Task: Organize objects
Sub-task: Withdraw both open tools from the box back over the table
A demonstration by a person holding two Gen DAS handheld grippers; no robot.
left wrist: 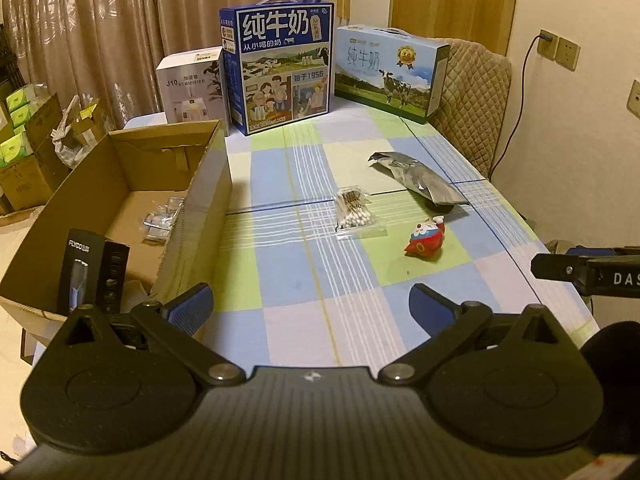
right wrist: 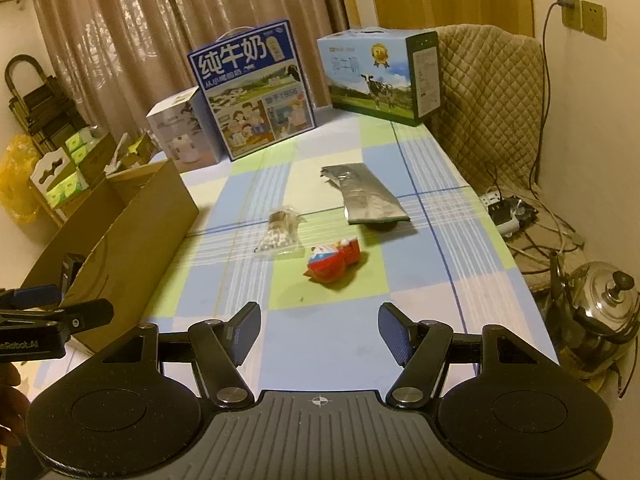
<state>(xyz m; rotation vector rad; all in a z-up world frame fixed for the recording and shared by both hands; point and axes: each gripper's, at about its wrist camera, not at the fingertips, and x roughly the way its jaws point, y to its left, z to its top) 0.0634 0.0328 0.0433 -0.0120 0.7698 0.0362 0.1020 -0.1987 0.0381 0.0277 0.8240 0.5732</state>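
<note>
Both grippers stand open and empty: right gripper, left gripper. Straight ahead of the right one, nearer it than the left, lies the red-and-blue round plastic toy on the checked table, long axis crosswise; the clear cotton-swab bag lies just beyond-left.

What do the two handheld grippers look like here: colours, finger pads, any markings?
Both the left gripper and right gripper are matte black, with ribbed bodies, round side discs, linkage arms with silver pivot bolts, and blue textured pads. White lettering runs along each gripper's side.
</note>
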